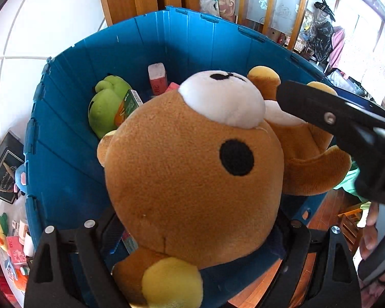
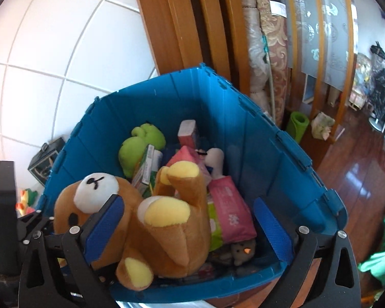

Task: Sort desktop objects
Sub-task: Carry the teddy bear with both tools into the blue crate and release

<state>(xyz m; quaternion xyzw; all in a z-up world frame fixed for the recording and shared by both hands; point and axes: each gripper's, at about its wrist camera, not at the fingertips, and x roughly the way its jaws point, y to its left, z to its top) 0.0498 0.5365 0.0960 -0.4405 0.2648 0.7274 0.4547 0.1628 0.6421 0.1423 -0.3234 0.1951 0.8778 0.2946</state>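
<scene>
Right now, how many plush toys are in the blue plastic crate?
3: brown teddy bear at the near edge, green plush by the far-left wall, small grey bird plush near the front. Others may be buried.

A: Where does the left wrist view sit?
B: Right over the blue bin (image 1: 131,59), tilted steeply down into it, so close that the brown bear (image 1: 192,179) fills most of the picture.
A: And the right wrist view?
B: Above the bin's (image 2: 269,141) near edge, further back, angled down toward its far corner, with the tiled wall (image 2: 51,51) and wooden floor (image 2: 359,174) around it.
A: What do they share?
B: The bin's inside, the bear (image 2: 131,225) and the green plush (image 2: 138,143) by the far wall.
</scene>
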